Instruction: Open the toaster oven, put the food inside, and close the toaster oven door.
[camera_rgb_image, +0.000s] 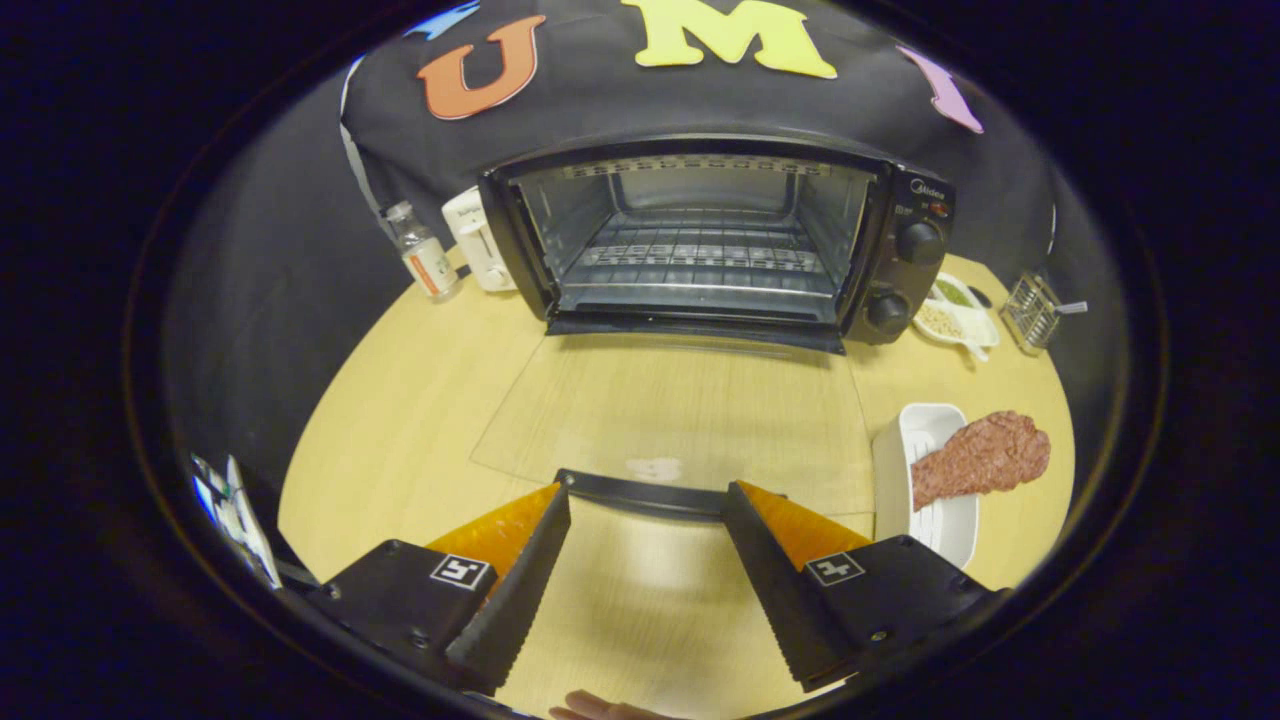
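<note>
Glass door (670, 420) down, tongs (646, 492) spread at handle (645, 492)

Clear glass oven door (680, 410) lies over matt pale wood table (400, 400).

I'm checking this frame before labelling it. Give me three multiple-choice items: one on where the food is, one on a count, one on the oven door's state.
1. Where is the meat?
A. on the oven rack
B. on the white dish beside the open door
C. between the fingers

2. How many knobs does the toaster oven show?
A. two
B. four
C. none

3. The glass door is:
A. shut
B. half raised
C. folded flat on the table

Key: 1 B, the meat lies across the dish. 2 A, two knobs stacked on the panel. 3 C, the door's handle sits just ahead of the open gripper.
</note>
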